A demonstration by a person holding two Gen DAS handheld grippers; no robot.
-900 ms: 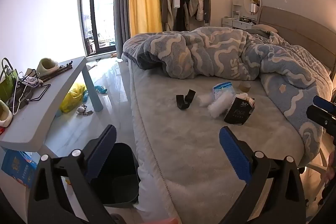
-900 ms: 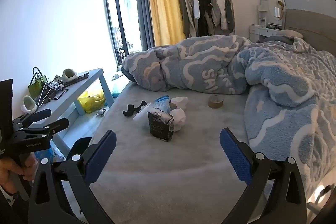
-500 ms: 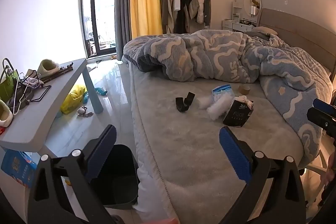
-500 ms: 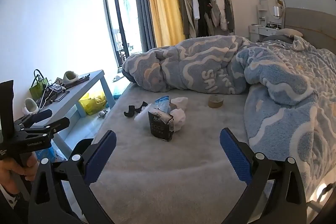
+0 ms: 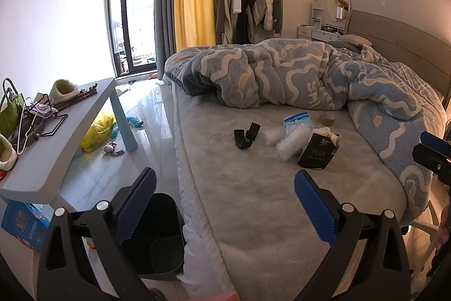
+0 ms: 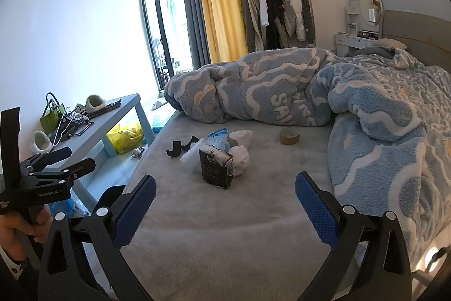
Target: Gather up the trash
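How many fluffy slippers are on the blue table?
2. One slipper sits toward the far end of the blue table, near the window; the other slipper is at the near end, by the picture's left edge. Clutter between them might hide more.

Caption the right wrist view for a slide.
Open right hand-held gripper faces a black tissue pack and white wrappers on the bed.

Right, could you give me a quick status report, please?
Left gripper and right gripper open, empty. Trash pile with black Face tissue pack on bed, untouched. Bin beside bed. Path clear.
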